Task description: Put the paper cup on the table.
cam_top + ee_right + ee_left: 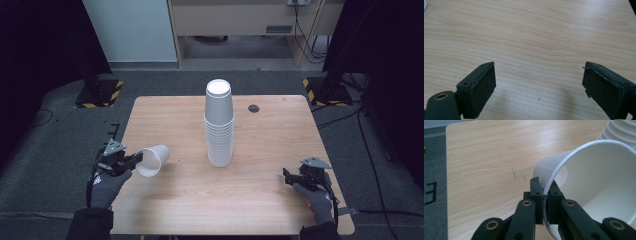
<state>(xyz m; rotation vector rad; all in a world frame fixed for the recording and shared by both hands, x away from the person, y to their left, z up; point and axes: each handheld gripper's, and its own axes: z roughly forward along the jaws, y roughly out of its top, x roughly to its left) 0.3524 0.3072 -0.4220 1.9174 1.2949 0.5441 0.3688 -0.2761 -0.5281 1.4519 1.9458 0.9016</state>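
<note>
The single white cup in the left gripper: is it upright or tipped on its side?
Tipped. The cup lies sideways, its mouth facing the left gripper, whose jaws pinch the rim; its inside looks empty.

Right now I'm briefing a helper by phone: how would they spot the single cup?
On the wooden table, look left of the tall stack of white cups. The single white cup is tipped sideways there, its rim pinched in the left hand-held gripper, apart from the stack.

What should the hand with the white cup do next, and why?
Probably turn the cup upright and set it on the bare table. The left gripper pinches its rim, holding it tipped sideways, apart from the cup stack. The right gripper waits open.
</note>
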